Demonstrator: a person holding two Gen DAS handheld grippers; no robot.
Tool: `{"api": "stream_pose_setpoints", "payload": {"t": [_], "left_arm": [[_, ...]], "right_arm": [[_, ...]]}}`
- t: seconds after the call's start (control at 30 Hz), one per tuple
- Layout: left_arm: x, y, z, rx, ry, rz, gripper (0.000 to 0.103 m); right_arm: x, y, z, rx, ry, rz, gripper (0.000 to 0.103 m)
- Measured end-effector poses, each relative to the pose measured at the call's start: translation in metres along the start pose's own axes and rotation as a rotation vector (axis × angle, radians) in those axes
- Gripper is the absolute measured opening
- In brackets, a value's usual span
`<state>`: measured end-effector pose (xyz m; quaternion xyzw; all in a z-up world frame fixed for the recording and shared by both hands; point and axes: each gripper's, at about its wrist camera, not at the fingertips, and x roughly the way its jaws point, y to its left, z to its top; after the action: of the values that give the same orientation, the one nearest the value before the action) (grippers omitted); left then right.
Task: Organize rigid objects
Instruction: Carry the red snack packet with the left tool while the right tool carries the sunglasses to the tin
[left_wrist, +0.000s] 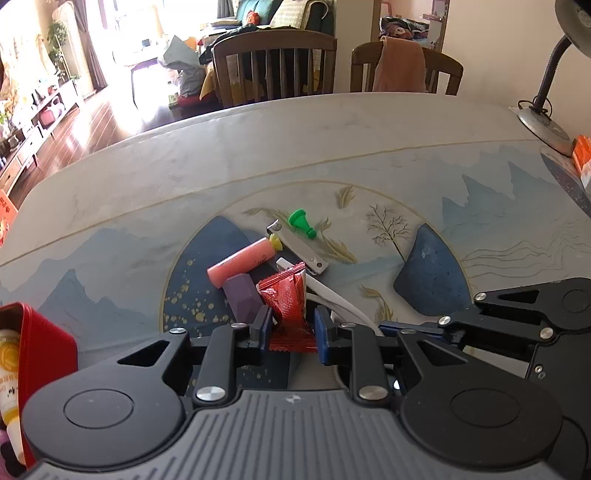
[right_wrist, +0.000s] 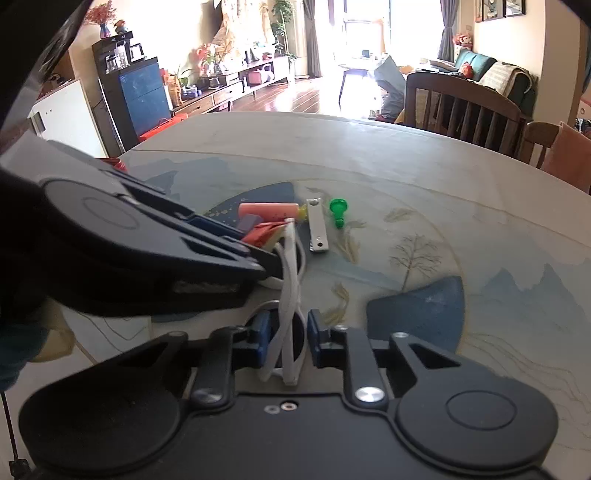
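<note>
On the desk (left_wrist: 332, 147), the left gripper (left_wrist: 291, 328) is clamping a red sachet (left_wrist: 286, 295); just right, the right gripper (right_wrist: 284, 332) is pinching white sunglasses (right_wrist: 290, 288), arms running far-to-near.

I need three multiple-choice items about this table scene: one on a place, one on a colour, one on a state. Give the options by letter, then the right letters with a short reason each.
1. Where does the green pawn lie?
A. in the red box
B. on the table beyond the nail clipper
C. on a chair

2. What colour is the snack packet?
A. red
B. blue
C. yellow

3. What is the left gripper doing?
A. standing wide open
B. shut on the packet
C. shut on the pawn

Answers:
1 B: it rests on the table, past the clipper.
2 A: its crinkled foil is red.
3 B: both jaws press on the packet's near end.
</note>
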<state>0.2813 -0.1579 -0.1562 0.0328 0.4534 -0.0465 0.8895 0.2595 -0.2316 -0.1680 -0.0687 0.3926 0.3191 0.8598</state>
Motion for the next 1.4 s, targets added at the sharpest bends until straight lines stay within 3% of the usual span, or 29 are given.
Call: {"api": "stream_pose_setpoints", "payload": {"t": [0.13, 0.5, 0.53, 0.63, 0.87, 1.0, 1.1, 1.13, 1.17, 1.2, 1.4], "left_arm": [[-0.006, 0.003, -0.005, -0.02, 0.006, 0.001, 0.022], [-0.036, 0.018, -0.03, -0.102, 0.018, -0.022, 0.021], [-0.04, 0.019, -0.031, -0.108, 0.02, -0.021, 0.015], [-0.049, 0.024, -0.037, -0.131, 0.026, -0.031, 0.014], [-0.061, 0.034, -0.048, -0.109, 0.016, -0.063, 0.014], [-0.066, 0.029, -0.054, -0.037, 0.005, -0.083, 0.015], [-0.064, 0.023, -0.057, -0.008, 0.015, -0.105, 0.03], [-0.062, 0.021, -0.058, 0.0, 0.015, -0.106, 0.045], [-0.061, 0.019, -0.06, 0.007, 0.012, -0.104, 0.066], [-0.059, 0.016, -0.061, 0.018, 0.003, -0.1, 0.072], [-0.04, 0.008, -0.062, 0.052, 0.025, -0.092, 0.073]], "right_arm": [[-0.007, -0.004, -0.003, 0.028, -0.003, 0.004, 0.009], [-0.033, -0.008, -0.01, 0.118, 0.0, 0.002, 0.009], [-0.036, -0.007, -0.009, 0.12, -0.002, 0.004, 0.009], [-0.048, -0.001, -0.008, 0.118, -0.012, 0.014, 0.009], [-0.067, 0.009, -0.016, 0.137, -0.021, -0.005, 0.009], [-0.079, 0.01, -0.025, 0.173, -0.028, -0.008, 0.009], [-0.086, 0.011, -0.032, 0.195, -0.031, -0.017, 0.009], [-0.088, 0.011, -0.034, 0.204, -0.034, -0.021, 0.009], [-0.089, 0.011, -0.036, 0.211, -0.035, -0.024, 0.009], [-0.091, 0.011, -0.038, 0.216, -0.035, -0.029, 0.009], [-0.098, 0.011, -0.049, 0.241, -0.03, -0.06, 0.009]]}}
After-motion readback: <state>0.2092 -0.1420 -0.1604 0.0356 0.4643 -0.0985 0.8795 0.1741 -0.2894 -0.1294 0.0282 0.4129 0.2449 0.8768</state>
